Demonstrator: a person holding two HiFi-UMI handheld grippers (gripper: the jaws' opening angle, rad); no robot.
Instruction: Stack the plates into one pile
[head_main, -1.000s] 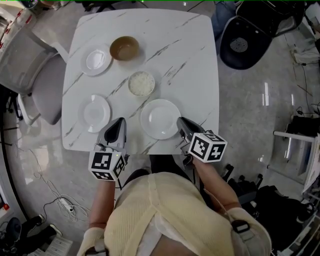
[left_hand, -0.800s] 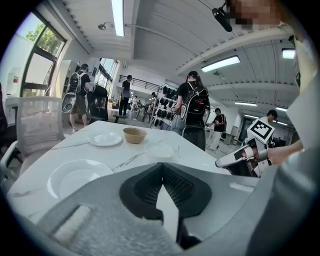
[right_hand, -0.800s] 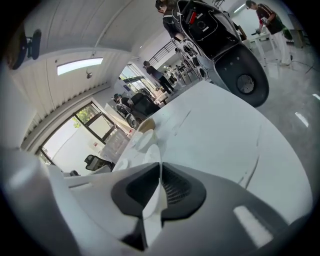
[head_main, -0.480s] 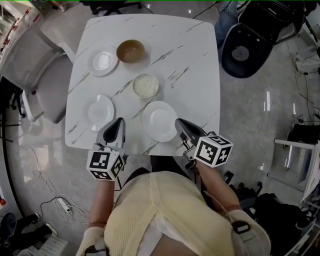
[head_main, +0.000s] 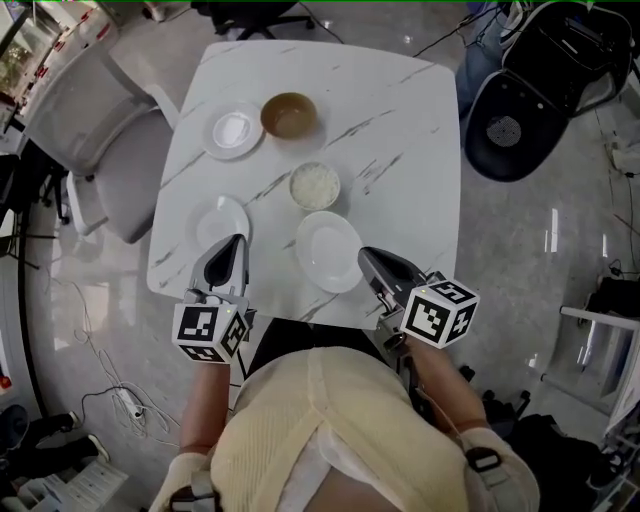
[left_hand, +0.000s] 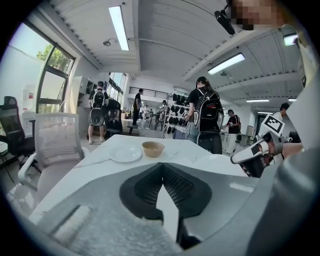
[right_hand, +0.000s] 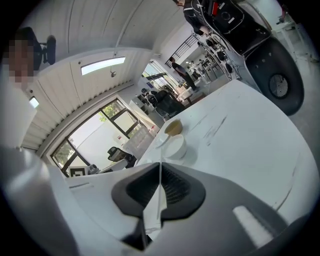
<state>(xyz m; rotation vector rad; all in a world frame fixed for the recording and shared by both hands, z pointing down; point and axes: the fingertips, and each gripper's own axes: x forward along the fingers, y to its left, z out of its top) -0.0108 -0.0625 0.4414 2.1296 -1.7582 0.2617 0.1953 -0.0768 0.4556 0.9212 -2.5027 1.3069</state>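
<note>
Three white plates lie flat on the marble table (head_main: 400, 130), each with the hollow side up. They are round, so none has a long axis or points any way.

The large plate (head_main: 329, 251) is in the lower middle of the head view, between the two claws. The right gripper (head_main: 364, 254) has its tip just beside the plate's lower right rim. I cannot tell if they touch. Its jaws have just been closing; they now stand together with nothing between them.

The left gripper (head_main: 237, 241) is at the lower left, near the large plate's left side, and its jaws are pressed together on nothing. A small plate (head_main: 221, 222) lies just above its tip. The second small plate (head_main: 232, 131) is at the table's upper left, beside a brown bowl (head_main: 289, 115). A white bowl (head_main: 315, 186) stands just above the large plate.
</note>
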